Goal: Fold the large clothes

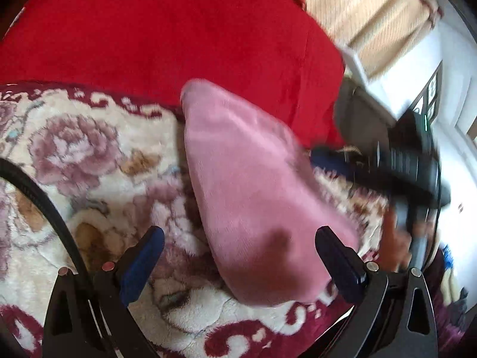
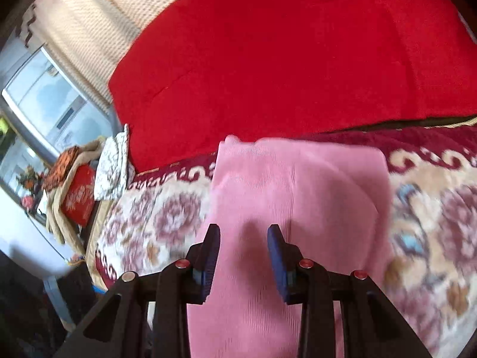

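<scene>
A folded pink garment [image 1: 247, 197] lies as a long strip on the flowered blanket [image 1: 89, 155]. My left gripper [image 1: 241, 249] is open wide above the strip's near end, and neither blue pad touches the cloth. In the right wrist view the pink garment [image 2: 298, 197] runs away beneath my right gripper [image 2: 244, 238]. Its blue fingers [image 2: 275, 247] stand a little apart with flat cloth and a shadow showing in the gap, nothing pinched. From the left wrist view the right gripper [image 1: 325, 156] is a dark blur at the garment's right edge.
A red quilt [image 2: 283, 59] covers the bed beyond the garment. At the left bedside stand a red box [image 2: 79, 200] and piled items, with a window [image 2: 44, 101] and a beige curtain [image 2: 89, 24] behind. A black cable [image 1: 44, 203] crosses the left wrist view.
</scene>
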Demonstrator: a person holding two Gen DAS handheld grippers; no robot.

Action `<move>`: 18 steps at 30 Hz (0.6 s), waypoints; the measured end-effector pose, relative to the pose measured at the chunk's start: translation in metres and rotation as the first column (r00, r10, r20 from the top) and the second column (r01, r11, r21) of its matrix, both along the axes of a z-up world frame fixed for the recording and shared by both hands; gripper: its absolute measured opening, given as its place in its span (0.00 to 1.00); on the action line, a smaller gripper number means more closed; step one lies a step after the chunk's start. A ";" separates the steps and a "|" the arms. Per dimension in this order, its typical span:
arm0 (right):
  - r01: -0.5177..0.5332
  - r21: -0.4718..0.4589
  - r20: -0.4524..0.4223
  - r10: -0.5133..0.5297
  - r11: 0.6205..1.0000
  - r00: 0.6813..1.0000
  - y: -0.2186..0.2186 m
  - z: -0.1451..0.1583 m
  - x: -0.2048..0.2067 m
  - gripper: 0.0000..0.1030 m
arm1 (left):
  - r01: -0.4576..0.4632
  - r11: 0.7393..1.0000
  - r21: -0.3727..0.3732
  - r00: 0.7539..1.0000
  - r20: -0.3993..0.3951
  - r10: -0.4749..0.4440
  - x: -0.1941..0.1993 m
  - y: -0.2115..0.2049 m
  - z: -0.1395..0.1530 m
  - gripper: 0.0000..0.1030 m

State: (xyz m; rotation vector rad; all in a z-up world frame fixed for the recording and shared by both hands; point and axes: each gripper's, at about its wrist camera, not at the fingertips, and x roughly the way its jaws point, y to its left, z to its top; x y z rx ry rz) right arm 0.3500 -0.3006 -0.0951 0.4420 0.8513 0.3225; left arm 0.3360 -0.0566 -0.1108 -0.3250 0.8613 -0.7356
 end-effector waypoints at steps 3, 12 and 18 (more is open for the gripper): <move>0.010 -0.013 0.024 -0.009 1.000 1.000 0.003 -0.005 -0.033 0.36 | -0.054 0.999 0.007 0.998 0.041 0.054 -0.003 0.012 0.007 0.99; 0.057 -0.073 0.022 -0.055 0.996 0.998 0.000 -0.049 -0.063 0.36 | -0.107 0.953 0.283 0.994 0.060 0.094 -0.008 -0.020 -0.017 0.99; 0.127 -0.147 0.181 -0.100 0.981 0.978 -0.001 -0.020 -0.096 0.77 | -0.196 0.908 0.370 0.969 0.214 0.122 -0.023 -0.023 -0.002 0.99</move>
